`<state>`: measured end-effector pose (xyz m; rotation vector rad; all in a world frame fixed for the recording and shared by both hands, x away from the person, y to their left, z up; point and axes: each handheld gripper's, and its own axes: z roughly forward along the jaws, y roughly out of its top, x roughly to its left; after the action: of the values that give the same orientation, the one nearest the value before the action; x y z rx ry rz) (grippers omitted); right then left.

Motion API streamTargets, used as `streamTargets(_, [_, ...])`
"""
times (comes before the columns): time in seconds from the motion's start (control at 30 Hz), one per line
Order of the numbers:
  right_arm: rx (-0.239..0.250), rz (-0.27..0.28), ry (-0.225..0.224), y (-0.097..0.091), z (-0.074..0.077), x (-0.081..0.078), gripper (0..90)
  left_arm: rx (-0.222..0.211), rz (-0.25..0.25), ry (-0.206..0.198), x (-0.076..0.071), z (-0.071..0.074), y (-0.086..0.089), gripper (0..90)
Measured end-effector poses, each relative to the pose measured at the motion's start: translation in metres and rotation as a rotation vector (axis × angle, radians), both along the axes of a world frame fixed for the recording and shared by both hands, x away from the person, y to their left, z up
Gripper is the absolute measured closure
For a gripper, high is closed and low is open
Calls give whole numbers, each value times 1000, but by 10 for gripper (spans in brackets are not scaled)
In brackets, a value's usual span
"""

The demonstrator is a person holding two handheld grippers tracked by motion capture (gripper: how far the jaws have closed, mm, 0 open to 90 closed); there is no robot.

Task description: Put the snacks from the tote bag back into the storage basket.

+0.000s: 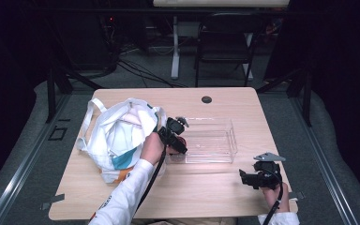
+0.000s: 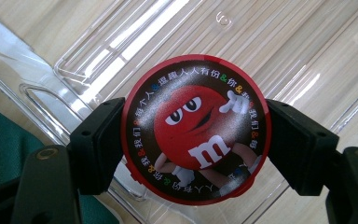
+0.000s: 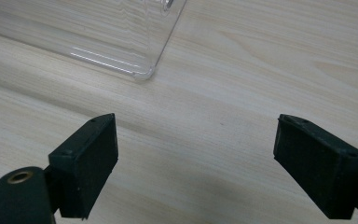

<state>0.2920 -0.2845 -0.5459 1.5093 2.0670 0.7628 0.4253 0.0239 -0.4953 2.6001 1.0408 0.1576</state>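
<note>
Jaws of the left gripper (image 2: 196,149) clamp both edges of a round red candy tin (image 2: 196,129) (cartoon face on its lid), held over the left end of the clear rectangular plastic bin (image 1: 215,140), beside a white cloth tote bag (image 1: 117,136). Farther right, the right gripper (image 3: 196,158) hovers over the pale wooden table (image 3: 223,130), jaws spread wide, holding nothing.

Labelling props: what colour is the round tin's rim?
Red, around a black face with a red cartoon candy; round tin, clearest in the left gripper view.
</note>
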Motion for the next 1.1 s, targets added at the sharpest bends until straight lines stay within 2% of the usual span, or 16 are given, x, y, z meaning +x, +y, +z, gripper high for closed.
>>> streamTargets(0.17, [-1,-1,-3,0,0,-1,132,-41,10,-3,0,5,4,236])
streamTargets(0.23, [-5,0,-1,1,0,0,132,-44,8,-24,-1,10,5,223])
streamTargets(0.6, [-2,-13,-1,-3,1,-4,132,-83,-17,-81,-4,40,6,145])
streamTargets(0.67, [-1,-10,1,-3,0,-4,132,-99,-15,-89,-5,47,10,131])
streamTargets(0.93, [-2,-14,-2,-2,1,-4,132,-108,8,-144,-10,70,33,96])
streamTargets(1.1, [-5,-12,2,-2,1,-4,132,-127,19,-156,-13,82,53,96])
